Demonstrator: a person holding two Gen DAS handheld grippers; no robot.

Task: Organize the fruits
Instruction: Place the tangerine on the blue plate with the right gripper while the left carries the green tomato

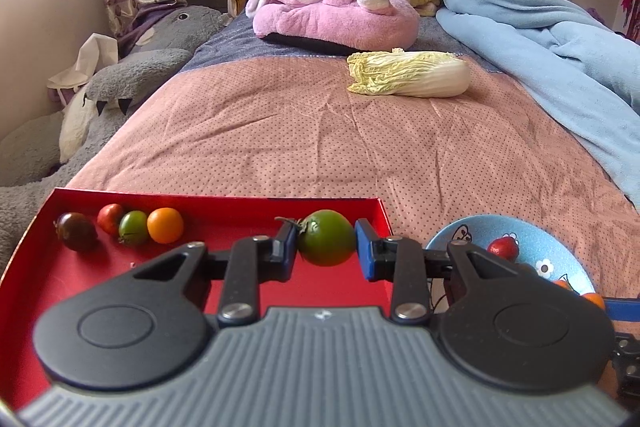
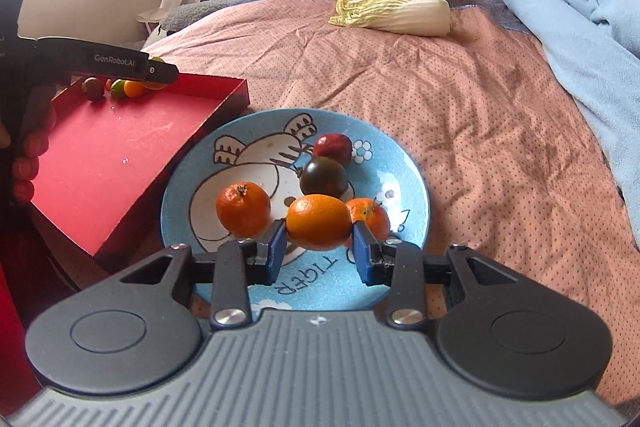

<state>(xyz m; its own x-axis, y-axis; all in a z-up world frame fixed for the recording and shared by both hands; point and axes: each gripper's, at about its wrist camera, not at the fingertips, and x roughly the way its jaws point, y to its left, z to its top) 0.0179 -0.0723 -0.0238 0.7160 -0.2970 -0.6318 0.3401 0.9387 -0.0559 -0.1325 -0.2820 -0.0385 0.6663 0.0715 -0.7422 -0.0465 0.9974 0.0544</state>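
Fruits split two ways: a green tomato sits clamped between the left gripper pads over the red tray, while the right gripper pinches an orange fruit crosswise, above the blue plate at its 6 o'clock edge.

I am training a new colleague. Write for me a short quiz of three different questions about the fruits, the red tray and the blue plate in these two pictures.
1. True or false: the left gripper holds a green tomato over the red tray.
2. What does the right gripper grip? A) orange fruit B) dark tomato C) cabbage
3. Fill in: the row at the tray's far wall has ___ small fruits, from the dark tomato to the orange tomato.

Key
1. True.
2. A, the orange fruit, above the blue plate.
3. Four.
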